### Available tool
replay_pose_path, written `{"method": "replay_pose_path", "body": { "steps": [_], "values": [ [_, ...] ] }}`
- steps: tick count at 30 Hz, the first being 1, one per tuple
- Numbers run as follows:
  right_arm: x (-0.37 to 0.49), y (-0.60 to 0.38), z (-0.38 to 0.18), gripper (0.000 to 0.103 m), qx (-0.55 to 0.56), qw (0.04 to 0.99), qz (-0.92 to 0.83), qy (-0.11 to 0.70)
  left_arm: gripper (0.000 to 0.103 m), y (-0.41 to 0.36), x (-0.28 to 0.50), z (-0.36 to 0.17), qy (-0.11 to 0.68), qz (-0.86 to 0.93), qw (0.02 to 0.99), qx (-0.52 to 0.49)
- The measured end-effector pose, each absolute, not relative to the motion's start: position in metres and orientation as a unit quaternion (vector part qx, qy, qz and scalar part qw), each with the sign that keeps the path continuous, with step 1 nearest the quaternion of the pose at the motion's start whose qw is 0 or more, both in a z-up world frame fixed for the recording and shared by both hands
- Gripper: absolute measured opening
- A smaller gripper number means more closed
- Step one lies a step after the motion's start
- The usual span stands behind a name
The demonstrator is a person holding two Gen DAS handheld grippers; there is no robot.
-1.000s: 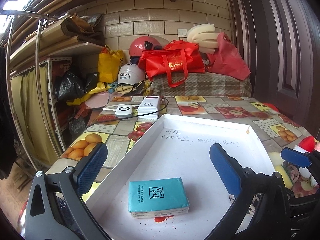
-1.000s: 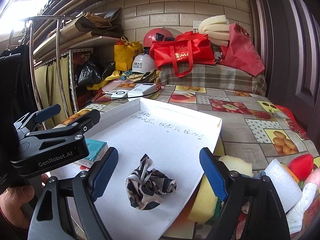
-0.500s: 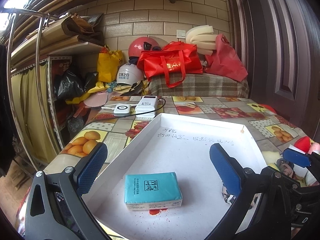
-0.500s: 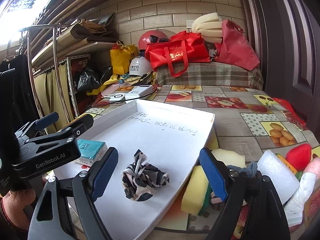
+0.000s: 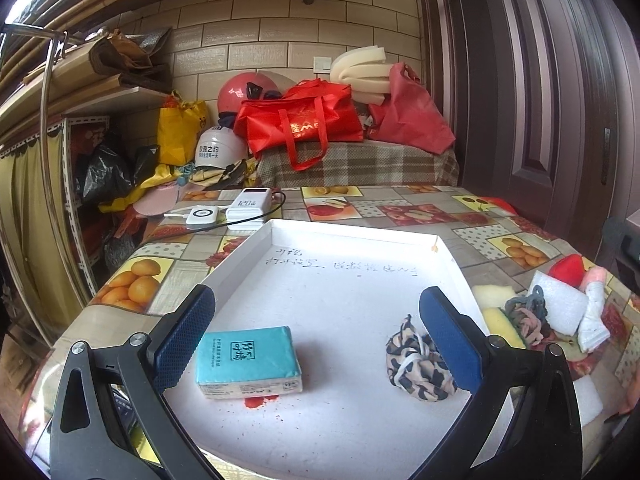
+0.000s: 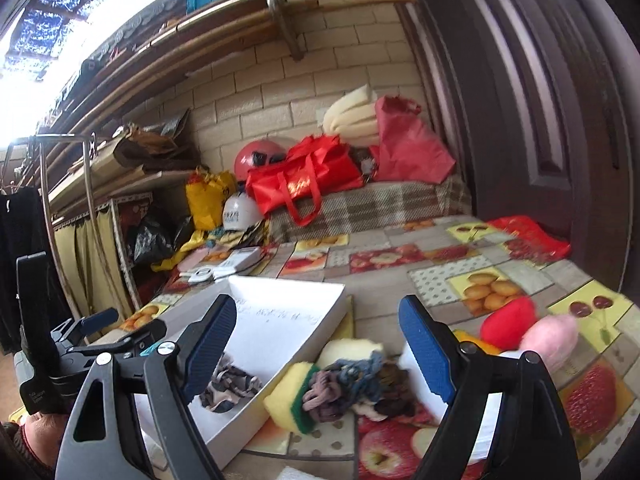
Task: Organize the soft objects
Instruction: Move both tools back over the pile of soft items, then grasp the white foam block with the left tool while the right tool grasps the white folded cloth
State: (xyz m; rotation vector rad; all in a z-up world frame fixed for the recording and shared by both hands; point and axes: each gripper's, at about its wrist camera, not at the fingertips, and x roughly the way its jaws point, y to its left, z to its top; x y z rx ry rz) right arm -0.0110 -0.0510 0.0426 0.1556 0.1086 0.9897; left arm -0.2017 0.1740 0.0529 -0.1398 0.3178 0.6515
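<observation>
Two items sit in our white tray (image 5: 256, 248): tissue pack (image 5: 248, 362) and leopard scrunchie (image 5: 418, 362); left gripper (image 5: 316, 336) and right gripper (image 6: 320, 344) both gape wide, empty.

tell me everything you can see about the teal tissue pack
The teal tissue pack is a soft rectangular packet with a glossy teal top, dark printed characters and a white side with small print. It looks unopened and lies flat in the white tray, near its left front, just above a red stain. Nothing grips it.

matt white cardboard tray (image 5: 256, 248), glossy plastic-wrapped tissue pack (image 5: 248, 356), leopard-print cloth scrunchie (image 5: 416, 364), glossy tablecloth (image 5: 168, 276)
</observation>
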Motion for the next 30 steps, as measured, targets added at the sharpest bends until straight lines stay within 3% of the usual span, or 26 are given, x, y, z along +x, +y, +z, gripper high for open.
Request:
{"method": "replay_pose_path", "body": {
  "steps": [3, 10, 16, 28, 30],
  "values": [
    [0.005, -0.082, 0.049, 0.103, 0.099, 0.897, 0.428, 0.040, 0.103, 0.169, -0.200, 0.053, 0.157, 0.303, 0.938, -0.065],
    [0.078, -0.131, 0.026, 0.103, 0.111, 0.920, 0.357, 0.122, 0.103, 0.139, -0.184, 0.052, 0.190, 0.151, 0.968, -0.062],
    [0.120, -0.147, 0.013, 0.103, 0.095, 0.897, 0.382, 0.202, 0.103, 0.061, -0.144, 0.047, 0.270, -0.029, 0.962, 0.027],
    [0.099, -0.089, -0.012, 0.103, -0.047, 0.826, 0.476, 0.299, 0.103, 0.004, -0.101, 0.006, 0.408, -0.082, 0.900, 0.127],
    [0.097, -0.077, -0.015, 0.096, -0.062, 0.820, 0.475, 0.312, 0.103, 0.004, -0.098, 0.003, 0.415, -0.090, 0.897, 0.124]
  ]
}}
